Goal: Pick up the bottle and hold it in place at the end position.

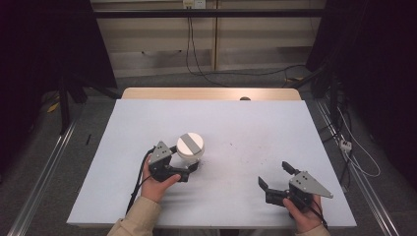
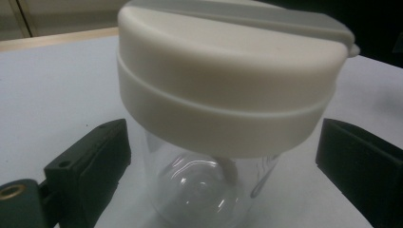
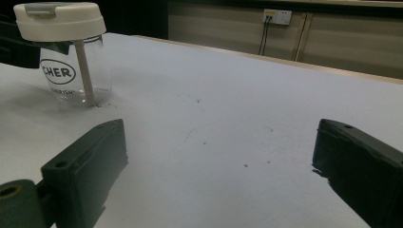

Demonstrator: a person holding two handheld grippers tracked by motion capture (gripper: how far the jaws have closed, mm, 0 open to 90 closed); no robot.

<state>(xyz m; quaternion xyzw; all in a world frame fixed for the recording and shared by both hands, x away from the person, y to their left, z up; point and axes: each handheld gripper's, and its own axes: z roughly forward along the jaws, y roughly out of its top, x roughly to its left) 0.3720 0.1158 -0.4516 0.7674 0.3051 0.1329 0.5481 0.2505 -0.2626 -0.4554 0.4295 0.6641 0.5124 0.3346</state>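
- Two claws are over the tabletop, and the left claw is by far the nearer to the jar; the right claw sits well apart, low at the right near the person's edge.
- Nearest in the left gripper view, the two black jaws stand either side of the jar's clear body, with a gap showing on each side, so the pads do not yet press on it: the left claw is open around the jar, not gripping.
- Upright on the tabletop, the jar has its long axis vertical, and its wide white lid overhangs the glass just above the jaw tips.
- Judging from that, the coming move turns on closing level across the glass below the lid rim; too high and the pads would meet the lid instead.
- Farther off, the right gripper view shows its own jaws spread wide over bare tabletop, holding nothing, with the jar away at upper left, a white straw leaning inside.
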